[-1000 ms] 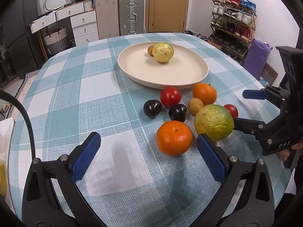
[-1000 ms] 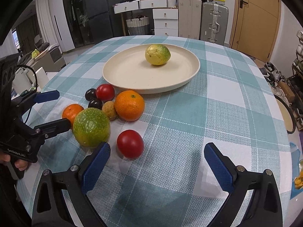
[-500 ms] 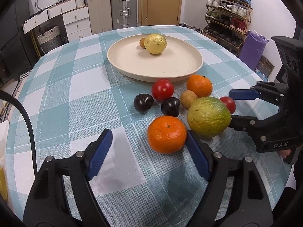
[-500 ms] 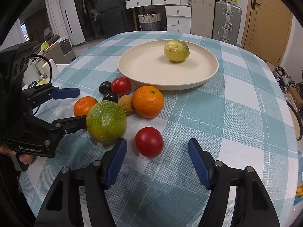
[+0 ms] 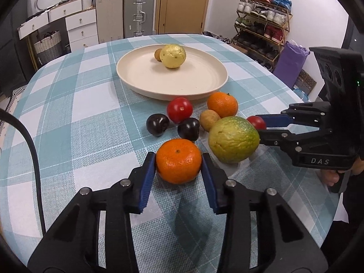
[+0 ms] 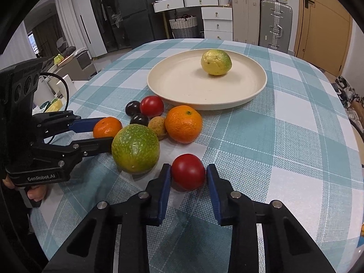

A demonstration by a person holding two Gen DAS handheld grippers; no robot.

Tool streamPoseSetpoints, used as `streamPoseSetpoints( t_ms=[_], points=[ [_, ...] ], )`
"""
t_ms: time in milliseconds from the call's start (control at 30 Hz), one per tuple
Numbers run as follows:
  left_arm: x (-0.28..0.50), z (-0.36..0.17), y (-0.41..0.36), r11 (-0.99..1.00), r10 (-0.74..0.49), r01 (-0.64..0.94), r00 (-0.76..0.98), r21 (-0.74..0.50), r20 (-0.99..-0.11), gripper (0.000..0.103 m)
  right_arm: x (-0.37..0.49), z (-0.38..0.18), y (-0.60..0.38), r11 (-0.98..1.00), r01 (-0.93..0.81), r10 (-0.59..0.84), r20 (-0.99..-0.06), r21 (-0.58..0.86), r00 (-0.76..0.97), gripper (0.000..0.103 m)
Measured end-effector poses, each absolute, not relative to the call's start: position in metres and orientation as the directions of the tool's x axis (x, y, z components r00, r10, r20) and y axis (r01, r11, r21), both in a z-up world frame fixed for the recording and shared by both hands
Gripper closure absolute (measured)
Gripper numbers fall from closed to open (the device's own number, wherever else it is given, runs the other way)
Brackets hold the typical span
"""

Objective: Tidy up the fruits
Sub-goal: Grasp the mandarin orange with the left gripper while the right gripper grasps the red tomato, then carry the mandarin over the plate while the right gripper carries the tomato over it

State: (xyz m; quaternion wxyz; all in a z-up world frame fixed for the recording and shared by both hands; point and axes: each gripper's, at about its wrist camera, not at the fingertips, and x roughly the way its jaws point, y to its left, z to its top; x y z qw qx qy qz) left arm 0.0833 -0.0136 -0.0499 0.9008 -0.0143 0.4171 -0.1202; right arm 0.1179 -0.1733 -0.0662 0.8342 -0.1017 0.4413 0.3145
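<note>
Left gripper (image 5: 178, 167) clamped on the near orange (image 5: 178, 161), stem dimple facing up, sitting at 6 o'clock of the fruit cluster on the checked tablecloth (image 5: 68, 122); its housing reads "GenRobot.AI" in the right wrist view. Right gripper (image 6: 188, 175), housing marked "DAS", pads touching both sides of the red tomato (image 6: 188, 171) at 5 o'clock of the big green-yellow citrus (image 6: 135, 148). Cream plate (image 6: 254, 91) at 12 o'clock holds a yellow citrus (image 6: 216, 62), long axis roughly 9-to-3.
</note>
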Motion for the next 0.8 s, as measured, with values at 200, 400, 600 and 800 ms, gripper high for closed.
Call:
streamPoseSetpoints(
  t_ms=[200, 400, 600, 800],
  points=[
    [0.08, -0.045, -0.003, 0.974, -0.224, 0.177, 0.648, -0.142, -0.728, 0.066, 0.117, -0.066, -0.175, 0.785, -0.608, 0.445, -0.793, 0.121, 0.416, 0.074],
    [0.077, -0.036, 0.003, 0.976, -0.216, 0.158, 0.682, -0.147, -0.699, 0.066, 0.113, -0.057, -0.179, 0.79, -0.602, 0.455, -0.771, 0.118, 0.446, 0.074],
    [0.076, -0.025, 0.006, 0.978, -0.208, 0.143, 0.716, -0.152, -0.667, 0.066, 0.111, -0.043, -0.184, 0.801, -0.585, 0.469, -0.736, 0.122, 0.488, 0.074],
    [0.078, -0.016, 0.009, 0.978, -0.204, 0.128, 0.738, -0.164, -0.643, 0.066, 0.117, -0.038, -0.188, 0.809, -0.571, 0.477, -0.721, 0.137, 0.503, 0.074]
  ],
)
